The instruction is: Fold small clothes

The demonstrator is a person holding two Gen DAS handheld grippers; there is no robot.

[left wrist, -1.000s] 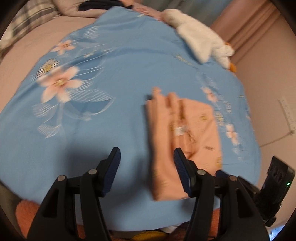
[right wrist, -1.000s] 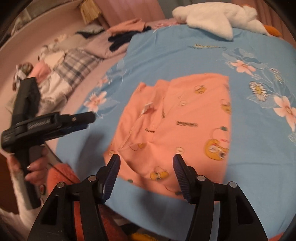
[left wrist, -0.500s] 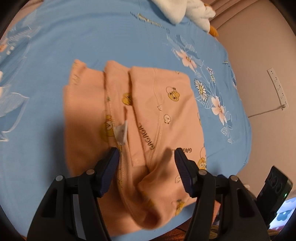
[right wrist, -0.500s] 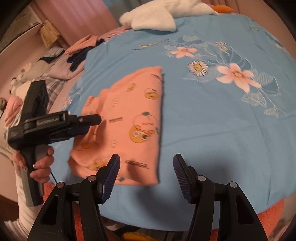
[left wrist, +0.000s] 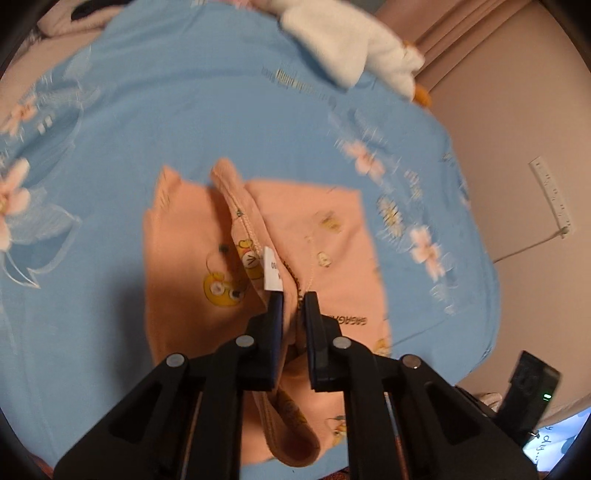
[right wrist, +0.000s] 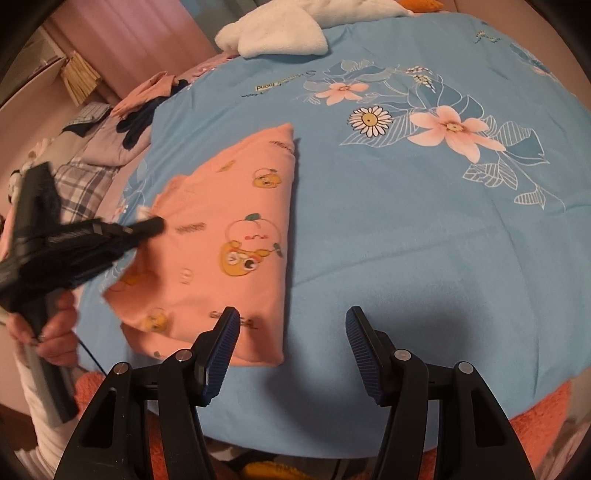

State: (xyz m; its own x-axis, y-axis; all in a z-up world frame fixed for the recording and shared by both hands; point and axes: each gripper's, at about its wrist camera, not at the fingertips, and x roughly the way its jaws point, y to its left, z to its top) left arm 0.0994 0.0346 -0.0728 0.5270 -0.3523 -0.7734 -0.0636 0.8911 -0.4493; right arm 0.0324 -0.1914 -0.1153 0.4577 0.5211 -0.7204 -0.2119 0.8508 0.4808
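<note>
Left gripper pinches the peach garment; right gripper waits open beside it.

Nearest to me, the right gripper (right wrist: pixel 291 347) hangs over the blue floral sheet (right wrist: pixel 406 229) with its jaws well apart and nothing between them, its left finger just above the near edge of the peach cartoon-print garment (right wrist: pixel 229 236). The left gripper (left wrist: pixel 293 301) has just been closing, and its jaws now stand almost together on a raised fold of that garment, next to the white label (left wrist: pixel 272 271); the pads seem to press the cloth, though the picture is a little blurred. The garment lies partly folded near the front edge of the sheet. Farther back rests a white plush toy (right wrist: pixel 273 33).
</note>
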